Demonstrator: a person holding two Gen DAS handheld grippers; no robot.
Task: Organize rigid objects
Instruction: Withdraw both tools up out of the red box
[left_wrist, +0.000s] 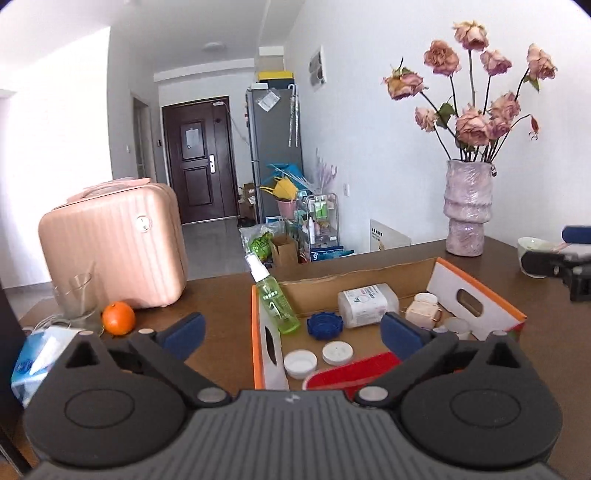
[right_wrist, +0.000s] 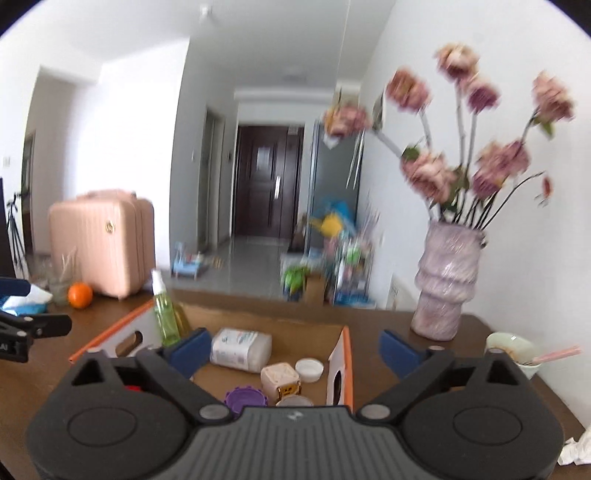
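An open cardboard box (left_wrist: 476, 295) with orange edges sits on the brown table. In it lie a green spray bottle (left_wrist: 275, 295), a white jar (left_wrist: 367, 304), a blue lid (left_wrist: 325, 325), two white caps (left_wrist: 300, 363), a red brush (left_wrist: 351, 373) and a small beige box (left_wrist: 423, 312). My left gripper (left_wrist: 291, 332) is open and empty above the box's near left. My right gripper (right_wrist: 293, 349) is open and empty over the box (right_wrist: 341, 354), above the white jar (right_wrist: 240, 349), beige box (right_wrist: 279, 378) and purple lid (right_wrist: 245, 400).
A pink case (left_wrist: 114, 243), a glass (left_wrist: 75, 299), an orange (left_wrist: 118, 317) and a tissue pack (left_wrist: 33, 362) stand at the left. A vase of dried roses (left_wrist: 467, 210) and a bowl (right_wrist: 511, 349) stand at the right. The right gripper shows in the left wrist view (left_wrist: 569, 266).
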